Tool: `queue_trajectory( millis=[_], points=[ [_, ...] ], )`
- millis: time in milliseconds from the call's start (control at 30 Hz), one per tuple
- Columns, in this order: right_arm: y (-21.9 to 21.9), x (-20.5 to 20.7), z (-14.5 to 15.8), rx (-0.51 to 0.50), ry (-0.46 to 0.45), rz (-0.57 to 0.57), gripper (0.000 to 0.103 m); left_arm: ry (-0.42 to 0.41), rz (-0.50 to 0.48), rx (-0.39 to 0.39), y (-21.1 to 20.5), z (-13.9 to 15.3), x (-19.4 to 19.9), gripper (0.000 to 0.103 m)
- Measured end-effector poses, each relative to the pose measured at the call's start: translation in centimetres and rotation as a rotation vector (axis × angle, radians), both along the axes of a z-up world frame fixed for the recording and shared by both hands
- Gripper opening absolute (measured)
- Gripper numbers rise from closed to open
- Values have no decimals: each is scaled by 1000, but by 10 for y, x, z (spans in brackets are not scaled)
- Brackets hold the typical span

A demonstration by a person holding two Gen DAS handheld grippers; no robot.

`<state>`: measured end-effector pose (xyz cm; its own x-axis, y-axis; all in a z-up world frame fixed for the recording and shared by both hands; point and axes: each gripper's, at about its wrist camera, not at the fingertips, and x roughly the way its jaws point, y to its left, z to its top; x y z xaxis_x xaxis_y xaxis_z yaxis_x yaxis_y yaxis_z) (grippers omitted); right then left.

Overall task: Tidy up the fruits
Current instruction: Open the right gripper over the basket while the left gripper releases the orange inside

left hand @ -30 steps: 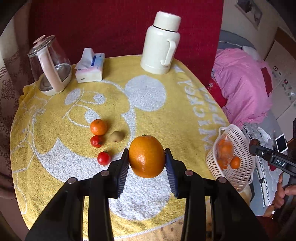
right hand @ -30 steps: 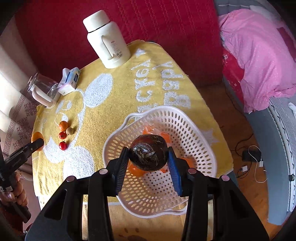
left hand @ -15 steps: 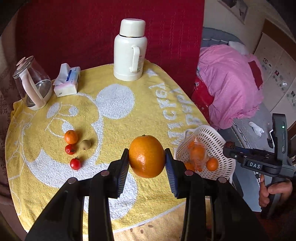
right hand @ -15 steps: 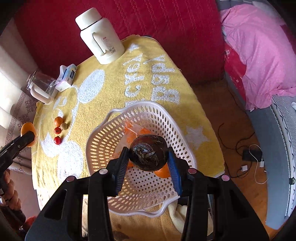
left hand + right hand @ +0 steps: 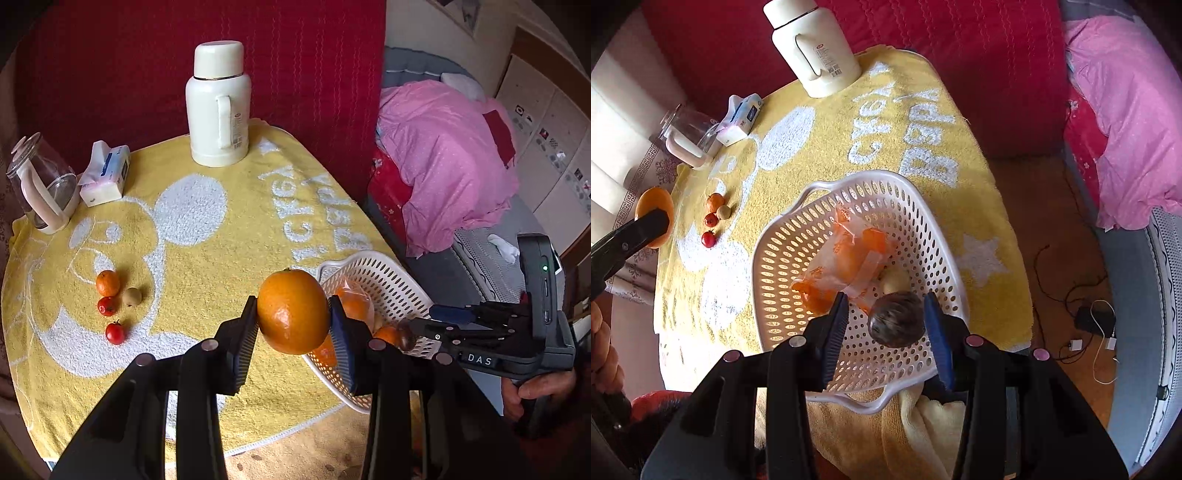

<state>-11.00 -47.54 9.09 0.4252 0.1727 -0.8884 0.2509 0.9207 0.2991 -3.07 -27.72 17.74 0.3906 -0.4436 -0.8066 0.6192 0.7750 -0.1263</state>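
Observation:
A large orange (image 5: 291,314) hangs above the yellow cloth with my left gripper (image 5: 292,301) shut on it, just left of the white basket (image 5: 354,256). My right gripper (image 5: 885,297) hovers over the basket (image 5: 783,258), and it also shows from the side as the right gripper (image 5: 410,334). A dark brown fruit (image 5: 895,323) sits blurred between its fingers. That fruit lies close to the right pad with a clear gap to the left pad. The basket holds a bagged orange fruit (image 5: 846,258) and a pale fruit (image 5: 895,278). A tangerine (image 5: 108,283), a small brown fruit (image 5: 132,296) and two tomatoes (image 5: 115,333) lie on the cloth.
A white thermos (image 5: 218,107), a tissue pack (image 5: 105,177) and a glass kettle (image 5: 40,188) stand along the far edge. The basket overhangs the table's near right edge. Pink bedding (image 5: 443,155) and floor cables (image 5: 1097,321) lie beyond. A person's hand (image 5: 535,395) holds the right gripper.
My left gripper carried the orange to the right, close to the basket. The dark fruit no longer fills the right jaws: it looks smaller, blurred, and is off the left pad.

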Motion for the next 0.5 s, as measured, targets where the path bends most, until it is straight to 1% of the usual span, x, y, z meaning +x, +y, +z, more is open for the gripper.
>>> queue_trajectory(
  millis=[233, 500],
  points=[
    [-12, -4, 4, -8, -22, -3, 43, 7, -41, 14, -22, -4, -8, 38],
    [-29, -13, 7, -15, -52, -47, 43, 40, -133, 35, -51, -17, -28, 38]
  ],
)
